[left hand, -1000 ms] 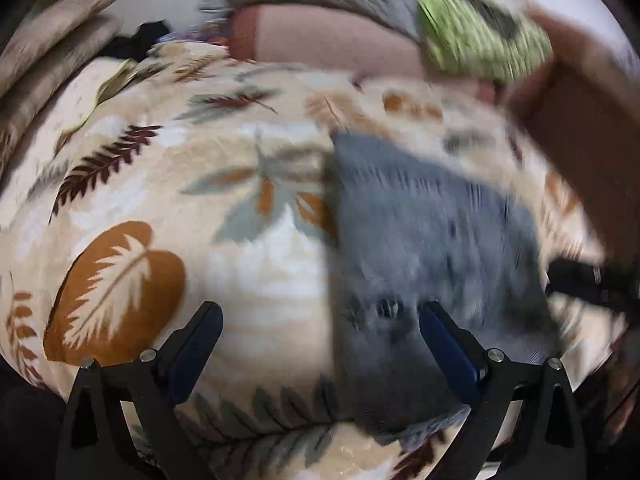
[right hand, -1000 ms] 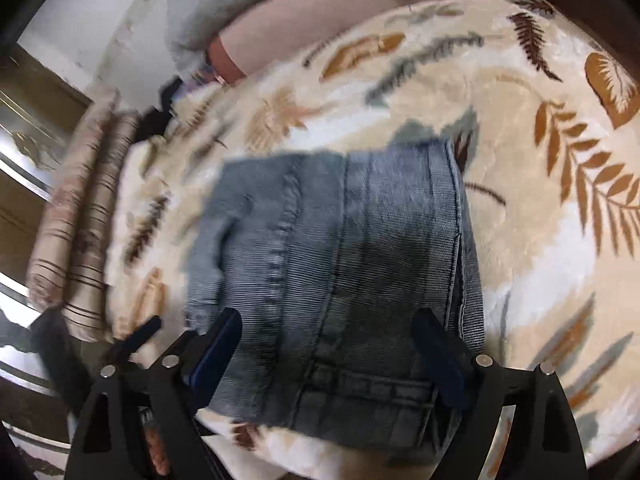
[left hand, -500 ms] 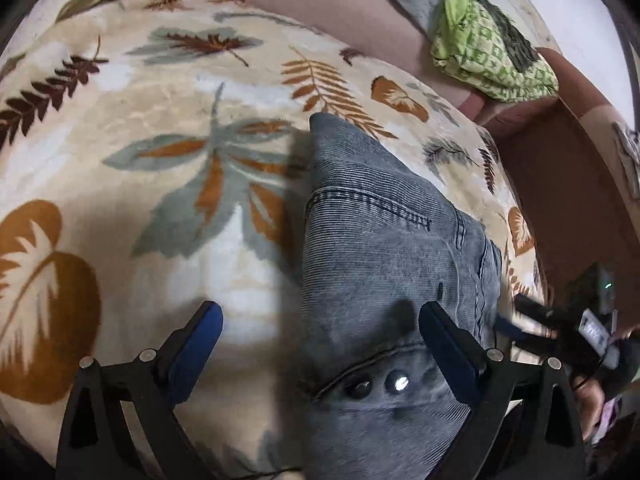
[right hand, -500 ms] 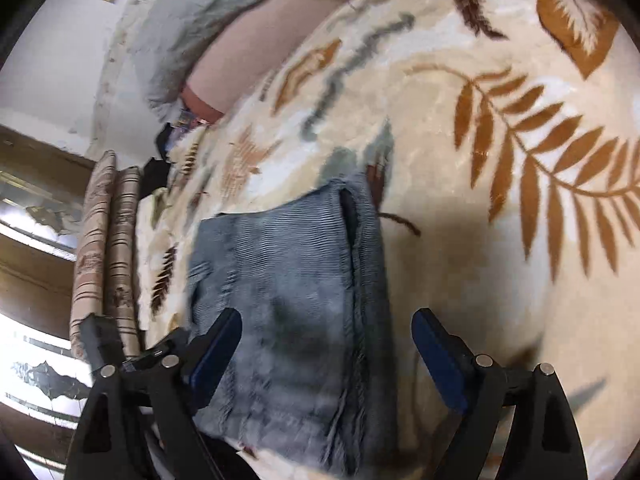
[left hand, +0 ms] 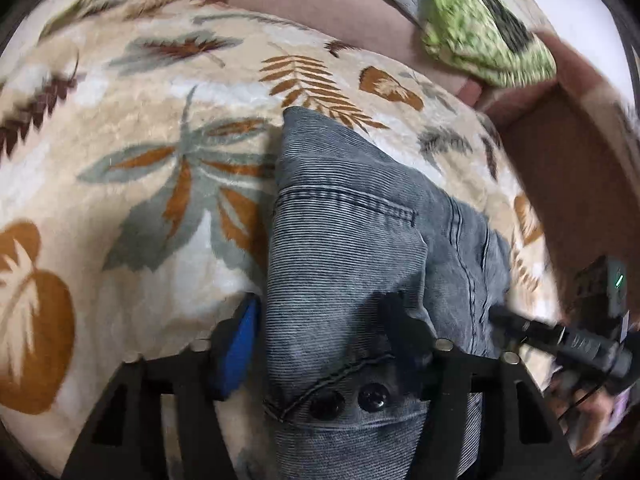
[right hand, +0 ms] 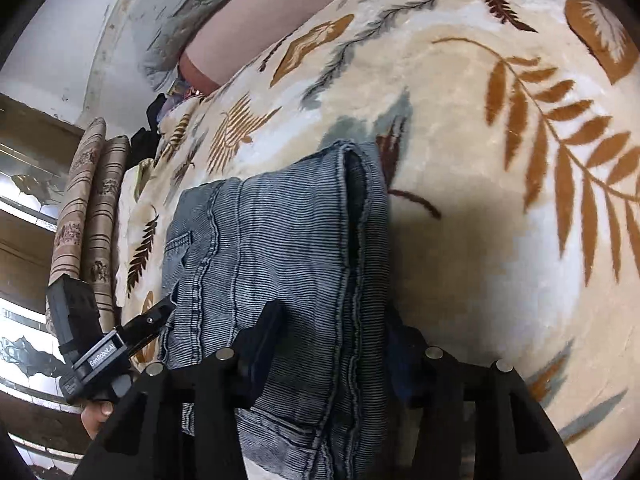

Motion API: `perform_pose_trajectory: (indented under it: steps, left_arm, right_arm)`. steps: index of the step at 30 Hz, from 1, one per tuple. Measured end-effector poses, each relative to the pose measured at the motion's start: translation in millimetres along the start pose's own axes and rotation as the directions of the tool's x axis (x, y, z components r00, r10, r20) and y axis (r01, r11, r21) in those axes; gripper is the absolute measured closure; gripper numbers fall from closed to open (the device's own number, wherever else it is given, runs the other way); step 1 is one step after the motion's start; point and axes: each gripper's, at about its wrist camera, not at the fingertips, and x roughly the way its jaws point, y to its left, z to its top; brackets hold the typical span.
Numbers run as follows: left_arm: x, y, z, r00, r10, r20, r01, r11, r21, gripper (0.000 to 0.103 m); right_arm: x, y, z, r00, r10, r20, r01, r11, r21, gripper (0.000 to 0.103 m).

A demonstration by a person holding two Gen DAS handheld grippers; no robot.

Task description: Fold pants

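Left wrist view: our left gripper [left hand: 320,320], angled downward, has just been closing and pinches the folded grey jeans [left hand: 352,216] on the leaf-print blanket [left hand: 120,128]; our right gripper [right hand: 336,332] likewise pinches their opposite edge.

Left gripper [left hand: 320,320]: pitched steeply downward, jaws just drawn in from wide, denim bunched between the two fingers, blue pad to the left of the fold, dark finger pressed into it on the right.

Right gripper [right hand: 336,332]: likewise angled down, jaws just narrowed, both fingers closed against a thick denim edge.
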Motion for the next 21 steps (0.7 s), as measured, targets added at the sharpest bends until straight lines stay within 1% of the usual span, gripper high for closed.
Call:
perform_pose_trajectory:
  steps: [1, 2, 3, 5, 9, 11, 13, 15, 18, 21]
  left_arm:
    - [-1.6, -3.7, -0.1, 1.0, 0.025, 0.01, -0.025, 0.999, 0.025, 0.065]
    - [-3.6, -6.0, 0.2, 0.999, 0.031, 0.016, -0.032, 0.999, 0.043, 0.075]
    - [-5.6, -6.5, 1.0, 0.999, 0.031, 0.018, -0.032, 0.998, 0.052, 0.082]
    - [-11.5, -8.1, 2.5, 0.999, 0.025, 0.028, -0.027, 0.998, 0.064, 0.085]
    - [-29.6, -24.8, 5.5, 0.995, 0.039, 0.093, -0.052, 0.989, 0.142, 0.087]
    - [-44.3, -34.8, 10.0, 0.988, 0.046, 0.148, -0.073, 0.98, 0.184, 0.087]
    - [-62.4, -41.7, 19.5, 0.974, 0.052, 0.222, -0.102, 0.97, 0.22, 0.087]
    - [-79.2, -44.5, 34.4, 0.955, 0.061, 0.291, -0.135, 0.961, 0.241, 0.087]
    - [-91.9, -41.1, 60.7, 0.935, 0.07, 0.347, -0.159, 0.959, 0.236, 0.087]
    - [-92.9, -33.2, 81.6, 0.918, 0.081, 0.389, -0.178, 0.959, 0.219, 0.087]
  right_arm:
    - [-1.4, -0.2, -0.3, 1.0, 0.001, 0.001, -0.001, 1.0, 0.003, 0.077]
    - [-3.6, 0.8, -1.1, 1.0, -0.009, 0.008, 0.009, 1.0, -0.001, 0.081]
    - [-8.5, 0.9, -1.8, 1.0, -0.013, 0.015, 0.013, 1.0, -0.007, 0.085]
    - [-14.4, 7.2, -2.4, 1.0, -0.014, 0.028, 0.015, 1.0, -0.018, 0.088]
    - [-30.4, 32.9, 2.0, 0.998, -0.014, 0.065, 0.019, 0.997, -0.08, 0.09]
    - [-38.9, 46.4, 3.6, 0.996, -0.015, 0.092, 0.025, 0.993, -0.112, 0.09]
    - [-48.7, 62.1, 9.8, 0.991, -0.006, 0.135, 0.025, 0.989, -0.143, 0.09]
    - [-57.8, 75.2, 20.8, 0.985, 0.014, 0.174, 0.015, 0.986, -0.165, 0.09]
    - [-66.0, 97.0, 41.2, 0.973, 0.047, 0.225, -0.001, 0.98, -0.201, 0.09]
    - [-63.0, 120.2, 63.0, 0.961, 0.055, 0.272, 0.016, 0.968, -0.251, 0.09]
